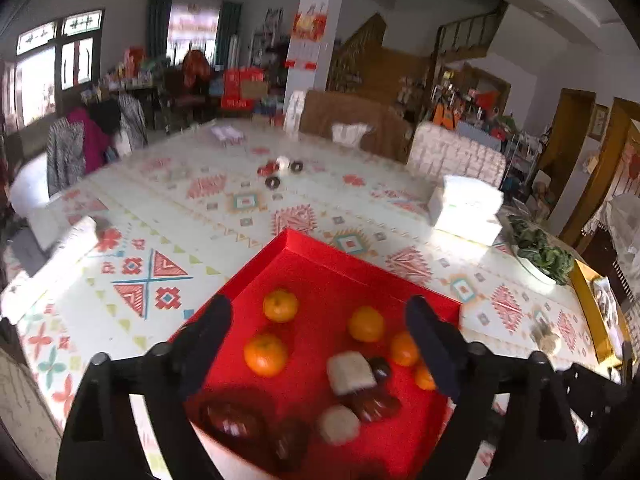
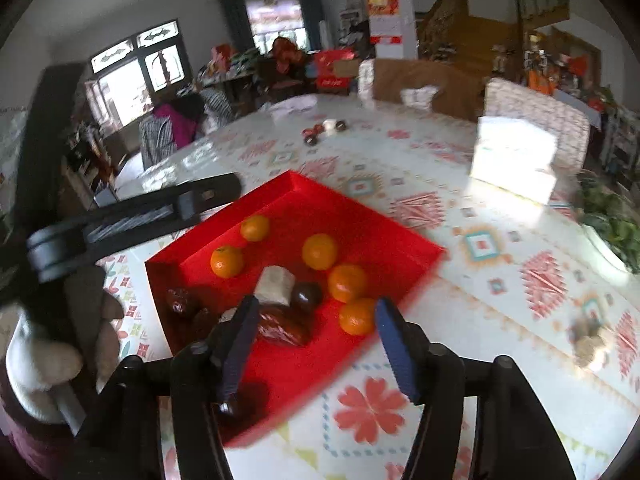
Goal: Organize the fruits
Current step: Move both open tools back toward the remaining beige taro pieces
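A cluttered living room with dark-framed windows and a staircase surrounds a long tabletop (image 1: 248,200) under a patterned cloth. Toward its left in the right wrist view, the left hand-held gripper (image 1: 320,344) reaches in over the rim of a red tray (image 2: 384,224), fingers spread wide and empty. The tray holds the fruit: five oranges, the leftmost pair (image 2: 227,261) apart from the other three, with dark wrapped pieces (image 2: 282,326) and pale blocks (image 2: 276,285) crowded at the near corner, probably gathered there so they can be sorted by kind. Right of that, the right hand-held gripper (image 2: 312,344) hovers released above the tray's near edge, nearest one orange (image 2: 357,316). Farther right sit a white box (image 2: 516,160) and leafy greens (image 2: 612,220).
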Available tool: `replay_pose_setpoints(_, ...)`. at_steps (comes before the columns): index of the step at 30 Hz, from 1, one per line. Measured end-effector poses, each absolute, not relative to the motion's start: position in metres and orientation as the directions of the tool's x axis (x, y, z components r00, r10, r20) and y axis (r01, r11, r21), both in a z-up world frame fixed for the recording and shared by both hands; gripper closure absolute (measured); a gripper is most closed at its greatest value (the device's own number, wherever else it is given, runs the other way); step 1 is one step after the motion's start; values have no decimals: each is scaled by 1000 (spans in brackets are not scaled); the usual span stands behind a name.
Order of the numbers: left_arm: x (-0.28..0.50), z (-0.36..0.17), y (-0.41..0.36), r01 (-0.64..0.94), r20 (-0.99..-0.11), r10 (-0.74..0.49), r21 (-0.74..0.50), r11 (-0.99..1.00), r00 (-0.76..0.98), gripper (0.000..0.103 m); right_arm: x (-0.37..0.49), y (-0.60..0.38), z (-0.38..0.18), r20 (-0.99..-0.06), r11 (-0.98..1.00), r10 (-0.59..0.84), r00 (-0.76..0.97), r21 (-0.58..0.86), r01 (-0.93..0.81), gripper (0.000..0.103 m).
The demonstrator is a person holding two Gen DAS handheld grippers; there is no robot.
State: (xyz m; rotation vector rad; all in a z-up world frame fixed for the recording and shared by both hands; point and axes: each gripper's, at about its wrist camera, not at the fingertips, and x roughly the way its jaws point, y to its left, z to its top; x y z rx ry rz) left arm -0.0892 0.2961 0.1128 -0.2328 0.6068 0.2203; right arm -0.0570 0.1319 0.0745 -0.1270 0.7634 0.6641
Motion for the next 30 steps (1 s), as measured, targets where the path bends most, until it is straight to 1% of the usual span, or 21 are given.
replay_pose_setpoints(5,-131,123,248,-231,-534,139,-109,967,834,14,-82,84,78,-661,838,476,579,141,-528,37)
replay_pose_setpoints(8,-153,127,222,-217,-518,137,-97,971,844,14,-95,58,78,-655,863,457,602,162,-479,37)
replay_pose_setpoints(11,-169,129,200,-213,-496,150,-72,974,855,14,-110,23,78,-640,889,442,628,218,-403,35)
replay_pose_setpoints(17,-181,130,156,-176,-472,170,32,984,865,14,-127,-25,79,-613,895,447,652,317,-315,34)
replay_pose_setpoints(20,-182,129,141,-153,-476,159,52,987,865,14,-132,-36,81,-605,903,428,671,305,-301,34)
replay_pose_setpoints(23,-177,128,130,-139,-484,157,75,988,861,14,-132,-45,84,-595,908,418,686,299,-293,32)
replay_pose_setpoints(30,-156,114,117,-118,-527,151,96,988,836,13,-116,-66,75,-598,910,408,689,324,-257,30)
